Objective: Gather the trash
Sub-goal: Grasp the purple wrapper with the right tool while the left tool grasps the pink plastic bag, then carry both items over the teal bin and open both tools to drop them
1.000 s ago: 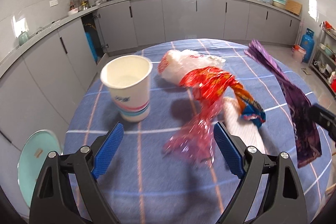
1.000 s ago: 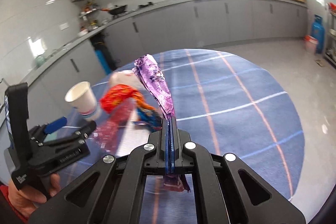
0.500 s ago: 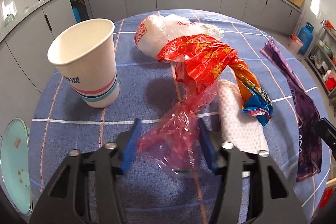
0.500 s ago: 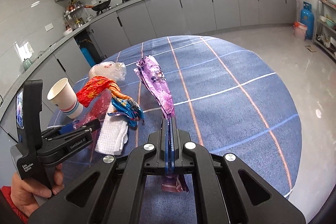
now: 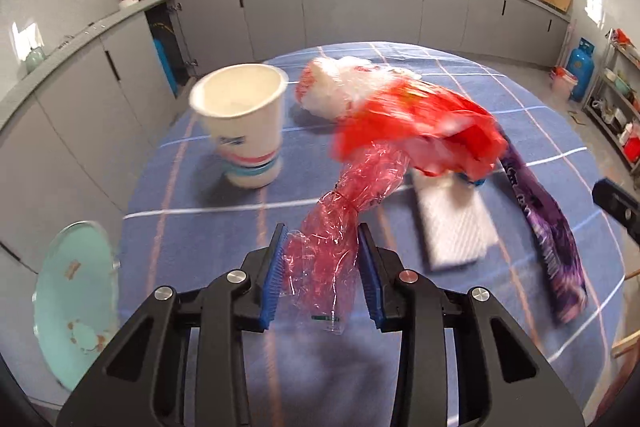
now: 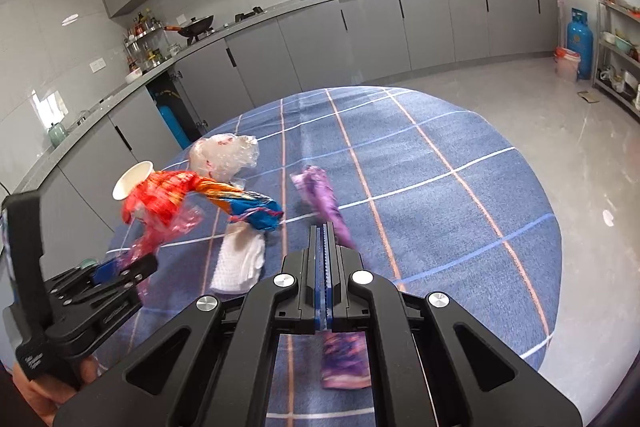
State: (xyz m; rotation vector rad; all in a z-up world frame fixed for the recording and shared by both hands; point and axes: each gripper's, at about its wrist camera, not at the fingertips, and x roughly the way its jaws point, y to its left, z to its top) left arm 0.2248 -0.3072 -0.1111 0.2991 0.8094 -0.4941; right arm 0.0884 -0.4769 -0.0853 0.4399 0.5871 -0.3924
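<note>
Left gripper (image 5: 322, 273): blue pads closed in on the crumpled end of a pink cellophane wrapper (image 5: 340, 223), which fills the gap between them — grasped. The wrapper's upper end runs into an orange-red snack bag (image 5: 416, 123); in the right wrist view this bundle appears raised off the table, with the bag's blue tail (image 6: 256, 209) trailing toward the cloth. Heavy motion blur on the bag, so exact contact with the table cannot be told.

Right gripper (image 6: 325, 251): pads pressed together on a purple foil wrapper (image 6: 320, 197). The strip passes through the pads; its far end reaches out over the tablecloth, its near end (image 6: 345, 361) shows below the gripper body.

Other trash on the round table with blue checked cloth (image 6: 440, 187):
- paper cup (image 5: 244, 127), upright, left of the red bag, apart from it.
- clear plastic bag with red print (image 5: 344, 87), crumpled, at the far side just behind the red bag.
- white folded paper towel (image 5: 452, 227), flat on the cloth — between the pink wrapper and the purple strip.

A pale green lid (image 5: 72, 303) shows beyond the table's left edge, lower than the tabletop.
</note>
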